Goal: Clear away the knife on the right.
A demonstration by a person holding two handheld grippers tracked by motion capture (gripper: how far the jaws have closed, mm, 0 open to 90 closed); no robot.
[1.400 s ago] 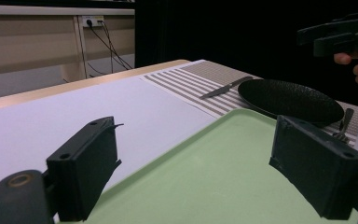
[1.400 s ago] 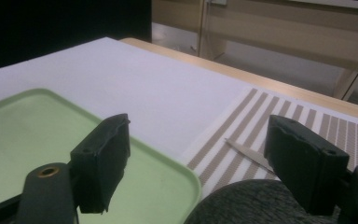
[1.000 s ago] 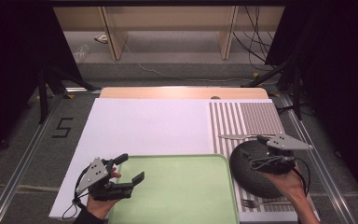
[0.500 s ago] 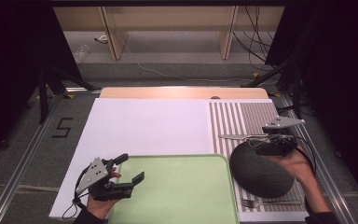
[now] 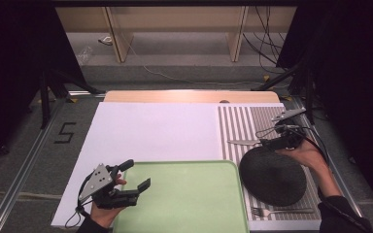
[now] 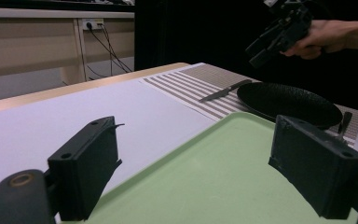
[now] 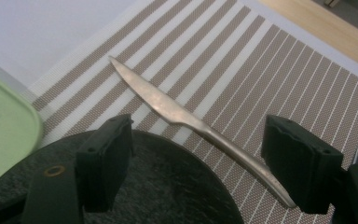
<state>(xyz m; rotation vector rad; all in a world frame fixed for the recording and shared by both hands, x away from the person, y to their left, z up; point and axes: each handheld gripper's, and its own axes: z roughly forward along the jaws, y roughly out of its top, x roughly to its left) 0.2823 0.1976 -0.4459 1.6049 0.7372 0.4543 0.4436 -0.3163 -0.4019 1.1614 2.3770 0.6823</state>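
A silver knife [image 5: 245, 142] [image 7: 186, 116] lies on the striped placemat [image 5: 243, 121], just beyond a black plate [image 5: 272, 174] [image 7: 168, 186]. My right gripper [image 5: 268, 138] [image 7: 200, 168] hovers open above the knife's handle end, at the plate's far rim, with nothing between its jaws. A green tray [image 5: 189, 199] [image 6: 214, 177] sits at the front of the table. My left gripper [image 5: 137, 174] [image 6: 196, 172] is open and holds nothing, low over the tray's left edge. In the left gripper view the plate [image 6: 289, 100], knife [image 6: 223, 91] and right gripper [image 6: 279, 35] appear farther off.
A fork [image 5: 281, 211] [image 6: 342, 123] lies on the placemat in front of the plate. A white sheet [image 5: 150, 136] covers the table's left and middle. The wooden table edge [image 5: 189, 96] runs along the far side.
My right gripper has moved from over the plate away from the person, to above the knife's handle. The left gripper, plate and tray have stayed put.
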